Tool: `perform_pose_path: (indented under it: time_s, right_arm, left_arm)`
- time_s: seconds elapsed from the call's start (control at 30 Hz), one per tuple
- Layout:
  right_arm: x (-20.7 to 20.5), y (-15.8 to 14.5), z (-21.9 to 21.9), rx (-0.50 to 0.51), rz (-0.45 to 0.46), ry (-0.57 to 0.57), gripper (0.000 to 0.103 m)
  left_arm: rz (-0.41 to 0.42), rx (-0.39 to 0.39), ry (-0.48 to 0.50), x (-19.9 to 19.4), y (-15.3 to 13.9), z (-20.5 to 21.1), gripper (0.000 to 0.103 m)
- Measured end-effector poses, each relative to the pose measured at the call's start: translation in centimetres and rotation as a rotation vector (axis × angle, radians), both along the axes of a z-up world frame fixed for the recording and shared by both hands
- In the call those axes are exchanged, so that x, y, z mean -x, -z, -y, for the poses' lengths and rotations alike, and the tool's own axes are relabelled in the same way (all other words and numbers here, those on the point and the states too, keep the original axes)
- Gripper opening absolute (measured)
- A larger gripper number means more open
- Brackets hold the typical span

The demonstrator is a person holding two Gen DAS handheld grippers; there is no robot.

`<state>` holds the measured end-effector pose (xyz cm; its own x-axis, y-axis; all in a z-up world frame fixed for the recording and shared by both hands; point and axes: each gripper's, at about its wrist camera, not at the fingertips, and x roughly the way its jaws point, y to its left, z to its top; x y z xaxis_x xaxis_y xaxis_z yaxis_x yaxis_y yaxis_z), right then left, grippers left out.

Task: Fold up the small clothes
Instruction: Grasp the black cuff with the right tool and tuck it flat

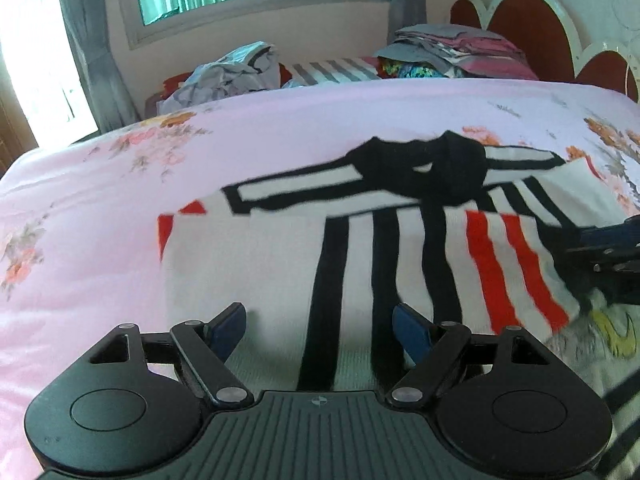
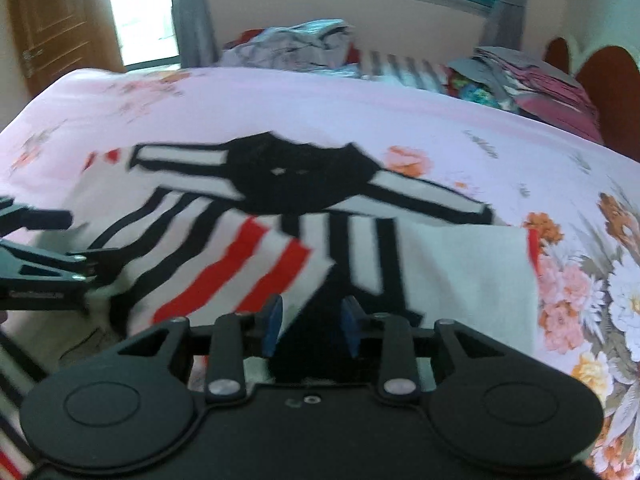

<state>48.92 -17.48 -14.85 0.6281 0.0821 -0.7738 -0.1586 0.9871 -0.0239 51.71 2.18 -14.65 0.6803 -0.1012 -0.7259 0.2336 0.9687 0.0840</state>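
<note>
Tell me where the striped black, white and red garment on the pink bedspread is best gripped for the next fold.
Probably the near hem of the striped black, white and red garment, approached from the near side: that edge lies flat under the open left gripper, while the black collar lies far off.

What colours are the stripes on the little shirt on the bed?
The striped shirt has black and red stripes on white, with a black collar. The left wrist view shows it best.

One striped shirt, two grippers, two clothes piles.

Black grippers, blue fingers (silver screws).
</note>
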Motion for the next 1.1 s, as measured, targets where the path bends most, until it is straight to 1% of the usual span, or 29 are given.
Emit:
perform_pose_path:
  time_s: [0.1,0.2,0.27,0.33,0.43,0.5,0.7,0.87,0.97,1.0,1.07,1.1]
  right_arm:
    - [0.2,1.4,0.0,0.042,-0.029,0.018,0.029]
    - [0.9,2.0,0.8,0.108,0.010,0.082,0.031]
    - [1.2,2.0,1.8,0.099,0.009,0.110,0.033]
    - [1.3,2.0,2.2,0.111,0.002,0.120,0.034]
    - [1.4,2.3,3.0,0.084,-0.006,0.137,0.034]
    - [1.4,2.4,2.9,0.094,-0.002,0.138,0.035]
    - [1.6,2.4,2.3,0.115,0.004,0.150,0.036]
    - [1.6,2.4,1.7,0.167,0.012,0.129,0.036]
    - [1.8,2.3,1.8,0.162,0.014,0.127,0.037]
    - [2.0,1.9,1.8,0.161,0.023,0.127,0.036]
    - [3.3,0.7,1.9,0.159,0.078,0.119,0.038]
    - [4.2,0.1,2.1,0.145,0.101,0.114,0.039]
  left_arm:
    - [-0.016,0.002,-0.028,1.1,0.9,-1.2,0.080]
    - [-0.022,0.028,-0.043,1.6,1.6,-2.5,0.080]
    - [-0.021,0.023,-0.045,1.8,1.7,-3.1,0.080]
    - [-0.022,0.032,-0.043,1.9,1.8,-3.8,0.080]
    - [-0.019,0.034,-0.037,1.9,2.1,-3.9,0.080]
    - [-0.011,0.018,-0.039,1.8,2.3,-3.5,0.080]
    - [0.001,0.008,-0.038,2.0,2.3,-3.3,0.080]
    - [-0.008,-0.009,-0.029,1.9,2.2,-3.0,0.080]
    - [-0.016,-0.018,-0.026,1.8,2.0,-2.9,0.080]
    - [-0.023,-0.021,-0.025,1.9,1.8,-2.9,0.080]
    - [-0.031,-0.040,-0.004,2.5,1.1,-2.8,0.081]
    - [-0.017,-0.058,0.006,3.3,0.7,-2.7,0.081]
